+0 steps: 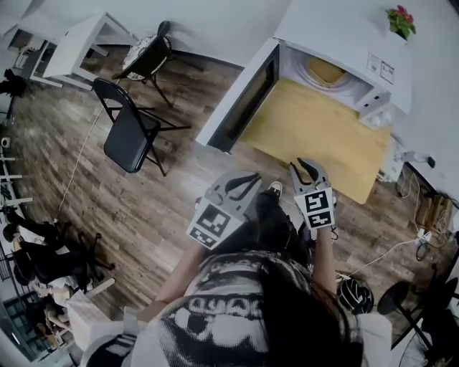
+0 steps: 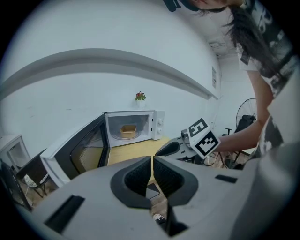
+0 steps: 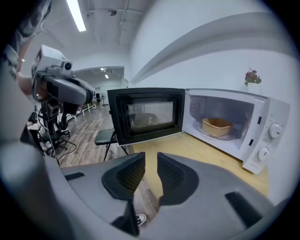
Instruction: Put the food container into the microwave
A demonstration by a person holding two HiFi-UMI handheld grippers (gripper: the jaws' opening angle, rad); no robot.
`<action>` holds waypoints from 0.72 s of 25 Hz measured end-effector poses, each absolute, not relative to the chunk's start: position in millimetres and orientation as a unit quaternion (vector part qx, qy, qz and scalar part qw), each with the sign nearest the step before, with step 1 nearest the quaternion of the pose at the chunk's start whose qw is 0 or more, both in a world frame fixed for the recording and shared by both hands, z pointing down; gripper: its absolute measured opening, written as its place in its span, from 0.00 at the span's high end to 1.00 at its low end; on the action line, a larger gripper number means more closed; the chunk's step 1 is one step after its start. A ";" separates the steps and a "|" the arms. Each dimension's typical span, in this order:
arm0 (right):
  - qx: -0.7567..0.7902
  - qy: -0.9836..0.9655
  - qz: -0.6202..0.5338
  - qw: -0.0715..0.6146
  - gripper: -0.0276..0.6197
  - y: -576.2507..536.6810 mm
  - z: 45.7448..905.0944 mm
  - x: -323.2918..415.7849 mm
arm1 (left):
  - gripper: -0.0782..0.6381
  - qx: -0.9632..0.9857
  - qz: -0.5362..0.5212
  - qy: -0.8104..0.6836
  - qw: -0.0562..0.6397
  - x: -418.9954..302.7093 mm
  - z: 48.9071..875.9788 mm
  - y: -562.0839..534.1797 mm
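Note:
A tan food container [image 1: 326,72] [image 2: 128,130] [image 3: 217,126] sits on the turntable inside the white microwave [image 1: 344,32], whose door [image 1: 244,100] hangs wide open to the left. The microwave stands on a wooden table [image 1: 323,136]. My left gripper [image 1: 252,177] [image 2: 152,161] is held in the air short of the table's near edge, jaws shut and empty. My right gripper [image 1: 307,166] [image 3: 151,159] hovers beside it at the table's front edge, open by a narrow gap with nothing between the jaws.
A black folding chair [image 1: 133,129] stands on the wood floor left of the open door, with another chair [image 1: 147,54] and a white desk [image 1: 79,39] behind. A potted plant [image 1: 400,20] tops the microwave. A fan [image 1: 401,301] and cables lie at the right.

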State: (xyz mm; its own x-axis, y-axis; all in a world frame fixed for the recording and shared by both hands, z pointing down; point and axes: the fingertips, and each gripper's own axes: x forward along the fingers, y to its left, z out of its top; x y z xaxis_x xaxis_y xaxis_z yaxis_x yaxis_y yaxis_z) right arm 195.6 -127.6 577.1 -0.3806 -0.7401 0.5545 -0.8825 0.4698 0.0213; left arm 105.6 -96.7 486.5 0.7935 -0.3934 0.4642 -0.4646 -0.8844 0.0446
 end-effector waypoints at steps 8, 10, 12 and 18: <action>0.465 -0.842 0.126 0.243 0.83 -78.9 558.0 122.0 | 0.87 0.937 0.211 -0.265 0.087 37.9 482.2 -56.4; 0.454 -0.850 0.119 0.239 0.83 -63.4 552.8 102.2 | 0.87 0.935 0.208 -0.272 0.088 24.4 482.2 -43.6; 0.448 -0.855 0.113 0.237 0.83 -48.1 548.9 86.6 | 0.87 0.935 0.203 -0.278 0.086 13.1 481.7 -30.3; 0.440 -0.860 0.106 0.236 0.83 2.4 539.7 50.5 | 0.87 0.935 0.196 -0.281 0.088 -16.7 481.7 15.1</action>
State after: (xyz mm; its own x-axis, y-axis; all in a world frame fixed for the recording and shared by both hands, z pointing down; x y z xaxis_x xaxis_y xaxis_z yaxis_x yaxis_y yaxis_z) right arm 50.5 2.4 539.7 -0.5023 -0.7065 0.4985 -0.8063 0.5910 0.0252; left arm -16.7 15.1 481.7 0.7651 -0.4920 0.4154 -0.5605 -0.8264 0.0536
